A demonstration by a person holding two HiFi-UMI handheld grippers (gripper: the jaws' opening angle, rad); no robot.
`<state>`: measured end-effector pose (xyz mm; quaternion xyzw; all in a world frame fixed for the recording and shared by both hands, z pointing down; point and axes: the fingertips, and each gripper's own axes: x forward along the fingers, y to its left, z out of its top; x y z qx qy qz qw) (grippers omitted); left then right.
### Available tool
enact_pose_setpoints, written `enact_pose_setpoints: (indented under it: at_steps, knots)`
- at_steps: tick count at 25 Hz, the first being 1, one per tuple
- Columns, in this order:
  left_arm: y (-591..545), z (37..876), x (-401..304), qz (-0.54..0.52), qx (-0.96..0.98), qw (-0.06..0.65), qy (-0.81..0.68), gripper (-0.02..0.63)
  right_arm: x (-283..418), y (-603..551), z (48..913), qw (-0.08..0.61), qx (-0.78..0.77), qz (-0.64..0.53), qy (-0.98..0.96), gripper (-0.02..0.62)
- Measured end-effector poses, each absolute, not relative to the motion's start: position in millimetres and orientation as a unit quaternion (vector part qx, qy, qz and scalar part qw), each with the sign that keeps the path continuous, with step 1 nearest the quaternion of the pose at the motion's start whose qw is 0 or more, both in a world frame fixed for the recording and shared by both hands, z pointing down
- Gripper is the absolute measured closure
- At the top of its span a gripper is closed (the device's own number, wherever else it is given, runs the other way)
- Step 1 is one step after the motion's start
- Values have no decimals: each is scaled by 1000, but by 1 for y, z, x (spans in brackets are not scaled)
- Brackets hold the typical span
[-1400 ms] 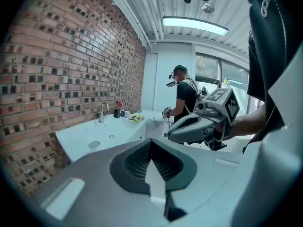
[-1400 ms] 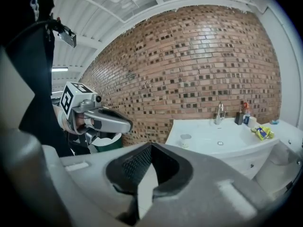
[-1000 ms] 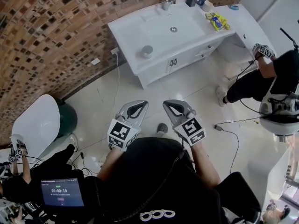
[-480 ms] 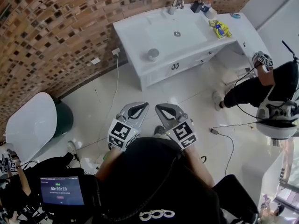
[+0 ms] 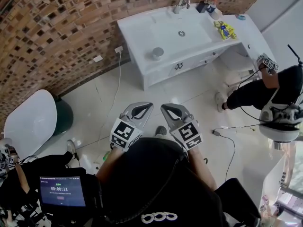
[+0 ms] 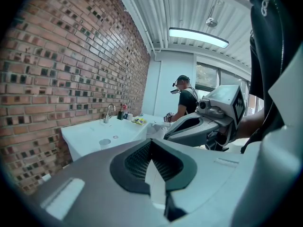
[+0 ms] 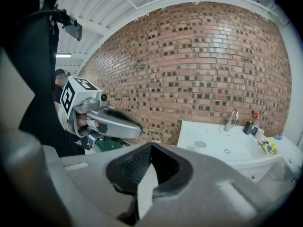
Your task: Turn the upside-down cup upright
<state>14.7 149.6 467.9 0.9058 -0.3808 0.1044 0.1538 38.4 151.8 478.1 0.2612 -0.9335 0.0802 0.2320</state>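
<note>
The small grey cup (image 5: 157, 54) stands upside down on the white vanity top (image 5: 136, 32), just left of its basin (image 5: 191, 26).

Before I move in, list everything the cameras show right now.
vanity: one, white, against the brick wall
cup: one, grey, on the vanity top, left of the basin
faucet: one, silver, behind the basin
bottles: cluster, count unclear, dark and red, right of the faucet
packet: one, yellow, right of the basin
bin: one, green, on the floor at left
bystanders: two, dark clothes, far right and lower left
left gripper: one, grey, jaws shut, empty
right gripper: one, grey, jaws shut, empty
</note>
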Motion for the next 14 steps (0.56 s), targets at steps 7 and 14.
enact_pose_setpoints:
  at_steps: [7, 14]
  knots:
    - [155, 471, 25, 110, 905, 158, -379, 591, 46, 158, 478, 236, 257, 76, -934, 603]
    - [160, 471, 18, 103, 904, 157, -385, 591, 41, 165, 487, 240, 254, 79, -934, 603]
